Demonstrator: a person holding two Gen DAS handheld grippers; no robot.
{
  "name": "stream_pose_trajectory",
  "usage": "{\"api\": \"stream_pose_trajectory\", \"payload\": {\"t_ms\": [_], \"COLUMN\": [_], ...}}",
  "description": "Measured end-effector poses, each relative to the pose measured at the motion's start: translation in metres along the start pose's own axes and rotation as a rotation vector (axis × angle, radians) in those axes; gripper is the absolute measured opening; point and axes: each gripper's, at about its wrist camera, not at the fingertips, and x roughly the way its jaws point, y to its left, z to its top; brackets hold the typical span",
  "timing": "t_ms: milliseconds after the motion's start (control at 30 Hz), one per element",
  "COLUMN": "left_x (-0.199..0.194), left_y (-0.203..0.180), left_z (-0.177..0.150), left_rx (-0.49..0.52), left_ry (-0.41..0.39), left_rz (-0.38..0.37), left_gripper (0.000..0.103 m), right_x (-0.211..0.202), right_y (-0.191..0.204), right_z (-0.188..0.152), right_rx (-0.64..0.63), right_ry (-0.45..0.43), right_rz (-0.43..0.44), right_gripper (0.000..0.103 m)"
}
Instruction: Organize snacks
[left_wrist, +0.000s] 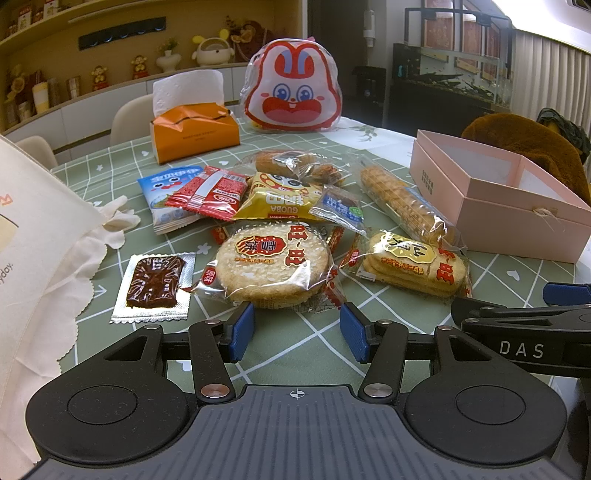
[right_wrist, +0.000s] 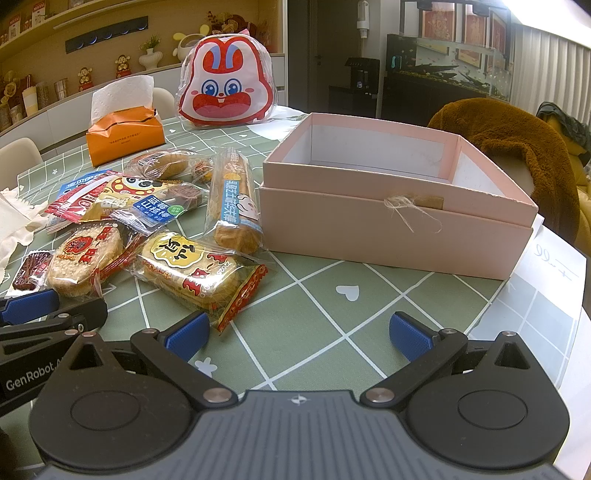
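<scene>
Snacks (left_wrist: 273, 258) sat piled loose on surface (right_wrist: 332, 266), pink box (right_wrist: 399, 221) empty at 2 o'clock for loading; left claw (left_wrist: 297, 332) and right claw (right_wrist: 299, 332) both spread, gripping nothing.

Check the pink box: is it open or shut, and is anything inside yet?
Open and, as far as visible, empty. The pink box has no lid on, and the right wrist view shows bare white inner walls; its floor is mostly hidden behind the front wall.

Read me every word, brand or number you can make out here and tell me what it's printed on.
"GUOBA": upside down on the yellow snack packet.
"DAS": side of the right gripper, seen from the left wrist view.
"GenRobot.A": cut off, on the left gripper, seen from the right wrist view.
"yday.": cut off, on the cloth bag.
Chinese print on the other wrappers, the tissue pack and the pink box: too small to read.
</scene>
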Motion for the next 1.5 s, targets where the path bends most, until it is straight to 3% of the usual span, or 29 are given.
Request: {"api": "stream_pose_trajectory", "payload": {"t_ms": [467, 600, 767, 1000, 1067, 1100, 1300, 1500], "left_x": [0.000, -0.002, -0.010, -0.019, -0.017, -0.016, 0.010, 0.031], "left_y": [-0.001, 0.000, 0.002, 0.028, 0.040, 0.046, 0.084, 0.117], "left_z": [0.001, 0.002, 0.022, 0.058, 0.068, 0.071, 0.080, 0.073], "left_rx": [0.000, -0.003, -0.030, -0.093, -0.103, -0.101, -0.151, -0.264], "left_ry": [0.000, 0.010, 0.056, 0.062, 0.075, 0.080, 0.139, 0.219], "left_rz": [0.000, -0.009, -0.060, -0.048, -0.029, -0.015, 0.093, 0.100], "left_gripper": [0.058, 0.056, 0.056, 0.052, 0.052, 0.052, 0.052, 0.052], "right_x": [0.000, 0.001, 0.001, 0.007, 0.008, 0.006, -0.015, -0.014], "right_y": [0.000, -0.004, -0.009, -0.006, -0.007, -0.007, -0.002, 0.004], "right_z": [0.000, 0.006, 0.014, 0.019, 0.023, 0.025, 0.040, 0.048], "right_rx": [-0.003, -0.031, -0.081, -0.115, -0.124, -0.131, -0.125, -0.128], "right_ry": [0.000, 0.062, 0.143, 0.172, 0.190, 0.185, 0.060, 0.058], "right_rz": [0.004, 0.044, 0.093, 0.111, 0.124, 0.126, 0.113, 0.125], "right_gripper": [0.103, 0.103, 0.103, 0.103, 0.095, 0.090, 0.090, 0.090]}}
